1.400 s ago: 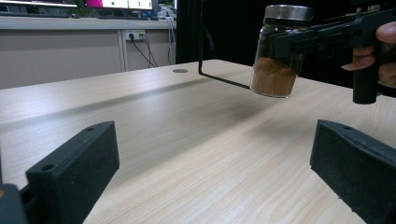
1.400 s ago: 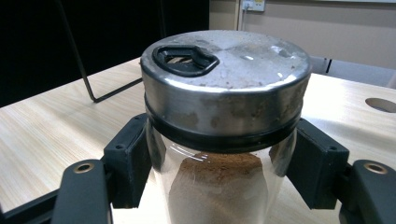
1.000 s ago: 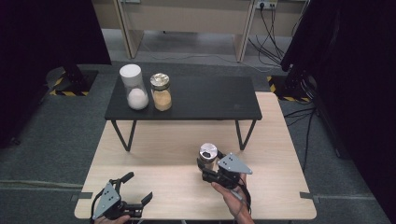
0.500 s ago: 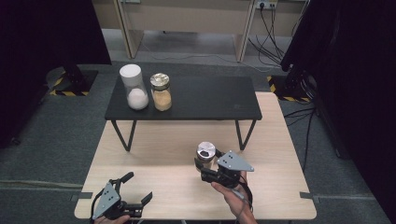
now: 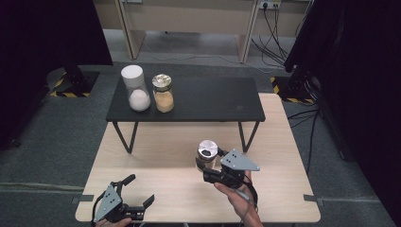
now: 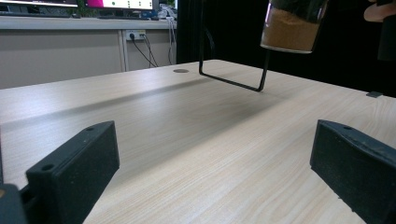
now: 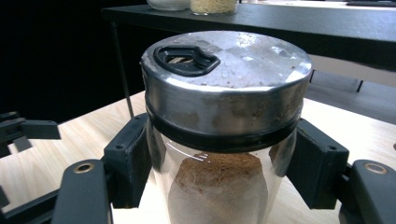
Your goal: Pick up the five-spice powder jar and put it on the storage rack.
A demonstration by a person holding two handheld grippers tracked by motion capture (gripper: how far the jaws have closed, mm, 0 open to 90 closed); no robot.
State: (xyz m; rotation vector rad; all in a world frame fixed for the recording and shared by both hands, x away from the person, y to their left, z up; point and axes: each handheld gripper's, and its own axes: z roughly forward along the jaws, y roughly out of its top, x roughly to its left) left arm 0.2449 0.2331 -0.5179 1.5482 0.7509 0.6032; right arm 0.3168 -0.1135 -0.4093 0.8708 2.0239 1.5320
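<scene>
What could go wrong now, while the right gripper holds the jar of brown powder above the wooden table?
1. The right gripper clamps the smooth glass of the spice jar just below its metal lid; the jar might slip down and fall onto the wooden table.
2. The lid's black opening looks uncovered, so tilting could spill powder.
3. The black shelf edge is close ahead; a lift forward might knock it.

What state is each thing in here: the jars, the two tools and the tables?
Brown powder jar: lid on, held clear of the table.
Right tool: shut on the jar's glass below the lid.
Left tool: open, nothing between its jaws.
White powder jar: upright on the black table, lid on.
Yellow powder jar: upright beside it, lid on.
Black table: standing on the wooden table.
</scene>
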